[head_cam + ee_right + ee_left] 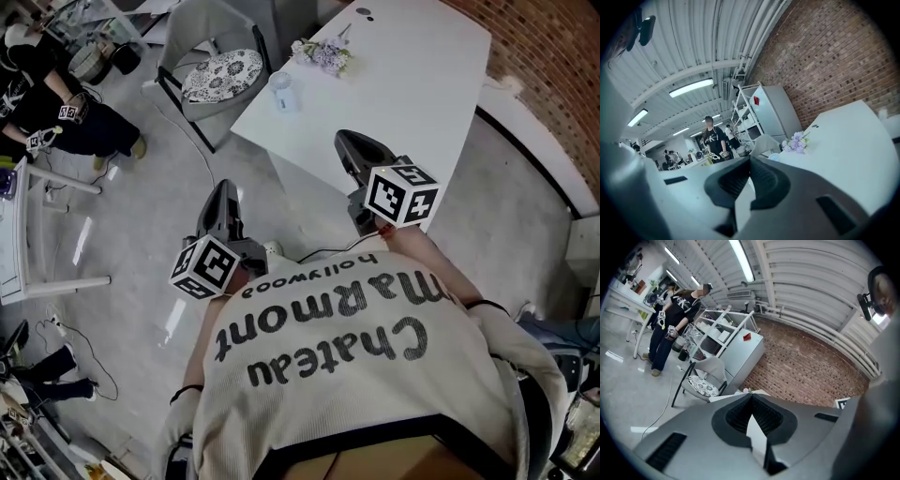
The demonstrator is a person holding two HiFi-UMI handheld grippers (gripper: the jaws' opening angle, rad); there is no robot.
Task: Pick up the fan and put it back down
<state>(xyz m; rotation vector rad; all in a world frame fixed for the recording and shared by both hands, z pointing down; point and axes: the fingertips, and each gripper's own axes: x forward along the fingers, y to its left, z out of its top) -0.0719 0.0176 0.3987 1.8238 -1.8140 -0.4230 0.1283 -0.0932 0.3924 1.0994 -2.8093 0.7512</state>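
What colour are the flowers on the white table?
Pale purple flowers, clearest in the right gripper view.

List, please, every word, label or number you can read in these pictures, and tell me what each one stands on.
"Chateau Marmont hollywood": on the wearer's light shirt, upside down in the head view.
White print on the bystander's black top: too blurred to read.
Left marker cube and right marker cube: square patterns only, no letters.

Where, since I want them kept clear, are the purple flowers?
In the head view the purple flowers lie on the white table near its far left edge, just beyond a small white object.
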